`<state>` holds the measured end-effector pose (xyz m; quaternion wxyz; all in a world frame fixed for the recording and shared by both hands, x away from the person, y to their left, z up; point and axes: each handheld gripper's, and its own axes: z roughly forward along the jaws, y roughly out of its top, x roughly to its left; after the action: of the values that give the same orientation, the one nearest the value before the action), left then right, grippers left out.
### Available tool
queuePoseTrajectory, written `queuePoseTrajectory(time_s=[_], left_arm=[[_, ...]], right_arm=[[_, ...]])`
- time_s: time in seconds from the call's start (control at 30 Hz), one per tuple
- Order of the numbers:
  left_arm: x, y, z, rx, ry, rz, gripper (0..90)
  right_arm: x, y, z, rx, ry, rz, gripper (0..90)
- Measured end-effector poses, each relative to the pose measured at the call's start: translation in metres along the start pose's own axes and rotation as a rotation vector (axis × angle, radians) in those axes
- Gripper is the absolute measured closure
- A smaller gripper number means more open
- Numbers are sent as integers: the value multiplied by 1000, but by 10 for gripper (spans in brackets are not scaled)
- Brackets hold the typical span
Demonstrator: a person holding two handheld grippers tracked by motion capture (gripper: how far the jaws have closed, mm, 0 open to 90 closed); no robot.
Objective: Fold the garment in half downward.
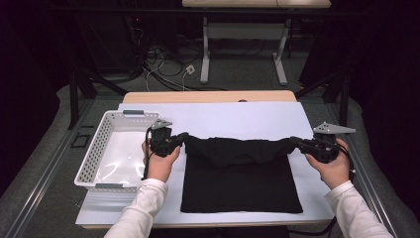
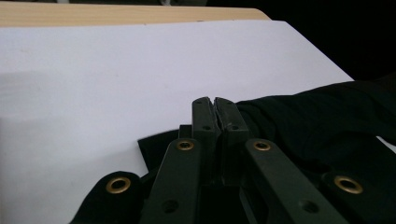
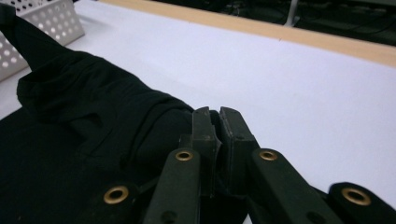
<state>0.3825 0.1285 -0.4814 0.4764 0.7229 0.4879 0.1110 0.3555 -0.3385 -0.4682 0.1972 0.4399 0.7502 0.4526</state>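
Black garment (image 1: 241, 178) spread at the table's (image 1: 257, 115) near edge, left gripper (image 1: 182, 138) and right gripper (image 1: 295, 142) each clamped tight on an upper corner (fold stretched between them), high view alone showing the white perforated basket (image 1: 93, 154) whole at the left edge, no legible writing.

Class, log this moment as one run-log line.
left claw: shut on black cloth garment | right claw: shut on black cloth garment | top edge folded toward person | white perforated plastic basket at left

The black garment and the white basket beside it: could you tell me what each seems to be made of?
The black garment looks like soft matte knit fabric: it folds and bunches where each gripper pinches it. The white basket looks like rigid plastic, possibly coated metal, with evenly perforated walls.
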Motion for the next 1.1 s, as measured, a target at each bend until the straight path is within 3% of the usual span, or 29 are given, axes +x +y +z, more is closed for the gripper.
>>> queuePoseTrajectory(time_s=[0.13, 0.23, 0.3, 0.37, 0.47, 0.67, 0.83, 1.1], left_arm=[[-3, -11, -1, 32, -4, 11, 880], [-5, -18, 0, 62, 18, 39, 870], [-6, -21, 0, 67, 31, 55, 821], [-6, -21, 0, 64, 35, 56, 762], [-6, -19, 2, 42, 27, 52, 653], [-9, -13, 13, 24, 15, 53, 505], [-11, -7, 26, 25, 11, 53, 442], [-18, -5, 40, 35, -2, 53, 394]], right_arm=[[5, -12, 0, 26, 18, 4, 850], [7, -21, 1, 54, 29, 6, 834], [8, -25, 1, 71, 34, 18, 780], [8, -26, 0, 54, 19, 4, 725], [7, -24, -1, 28, 18, -5, 626], [10, -18, 9, 12, 11, -36, 517], [14, -10, 20, 12, -3, -62, 493], [22, -1, 34, 5, 8, -64, 490]])
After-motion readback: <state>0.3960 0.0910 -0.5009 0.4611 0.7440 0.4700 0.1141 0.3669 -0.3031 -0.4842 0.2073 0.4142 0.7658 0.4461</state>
